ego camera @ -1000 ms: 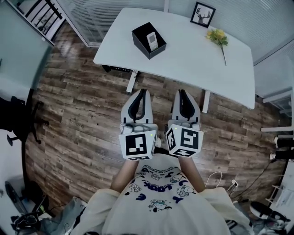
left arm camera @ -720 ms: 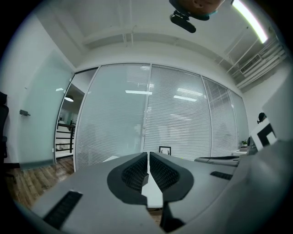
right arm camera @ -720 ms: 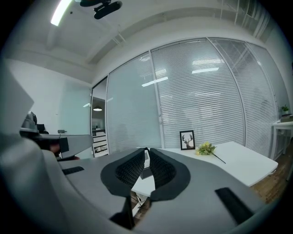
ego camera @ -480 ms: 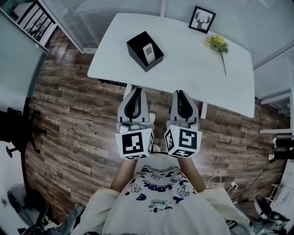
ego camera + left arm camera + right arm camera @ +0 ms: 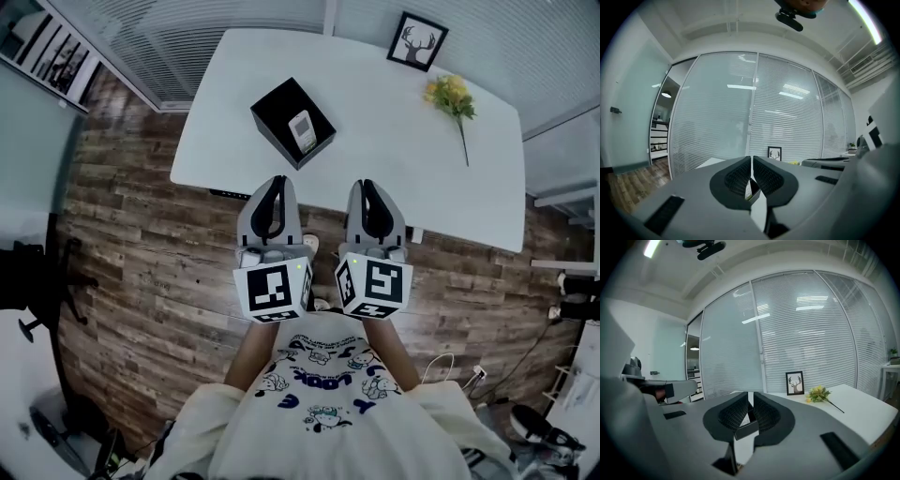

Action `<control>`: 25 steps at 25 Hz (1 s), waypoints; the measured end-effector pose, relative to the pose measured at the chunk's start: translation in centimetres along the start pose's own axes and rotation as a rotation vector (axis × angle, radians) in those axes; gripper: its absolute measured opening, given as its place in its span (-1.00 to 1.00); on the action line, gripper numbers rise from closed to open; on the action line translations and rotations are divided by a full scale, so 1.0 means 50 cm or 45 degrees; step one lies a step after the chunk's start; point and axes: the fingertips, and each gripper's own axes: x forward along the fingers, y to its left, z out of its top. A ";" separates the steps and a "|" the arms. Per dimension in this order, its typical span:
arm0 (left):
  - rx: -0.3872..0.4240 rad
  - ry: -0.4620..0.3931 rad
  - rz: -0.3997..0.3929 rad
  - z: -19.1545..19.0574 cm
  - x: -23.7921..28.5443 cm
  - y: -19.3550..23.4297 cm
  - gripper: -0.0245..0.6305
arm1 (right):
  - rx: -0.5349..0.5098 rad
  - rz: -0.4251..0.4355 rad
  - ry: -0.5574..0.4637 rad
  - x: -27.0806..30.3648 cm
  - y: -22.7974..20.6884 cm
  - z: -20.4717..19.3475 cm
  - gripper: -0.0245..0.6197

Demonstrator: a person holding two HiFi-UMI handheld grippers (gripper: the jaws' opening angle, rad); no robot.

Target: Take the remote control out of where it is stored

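before the table [image 5: 394, 122], left tool [image 5: 277, 181] and right tool [image 5: 366, 185] hang clenched, remote [image 5: 302, 129] in black box [image 5: 274, 114].

Bare table [image 5: 394, 122] surrounds the open-topped black box [image 5: 273, 110].

table [image 5: 375, 155]: 1 | box [image 5: 270, 114]: 1 | remote control [image 5: 302, 128]: 1 | framed picture [image 5: 417, 41]: 1 | flower [image 5: 452, 96]: 1 | grippers [image 5: 278, 183] [image 5: 364, 186]: 2

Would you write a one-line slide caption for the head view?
Left gripper and right gripper, both shut, face a table holding a remote in a black box, a picture and a flower.
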 end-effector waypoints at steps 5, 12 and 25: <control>-0.018 0.025 0.010 -0.007 0.067 0.028 -0.85 | 0.002 -0.015 0.034 0.066 -0.007 -0.006 -0.76; -0.049 0.084 -0.003 -0.022 0.163 0.053 -0.85 | 0.013 -0.037 0.085 0.154 -0.027 -0.009 -0.76; -0.069 0.214 -0.063 -0.082 0.275 0.064 -0.83 | 0.024 -0.045 0.164 0.261 -0.041 -0.036 -0.76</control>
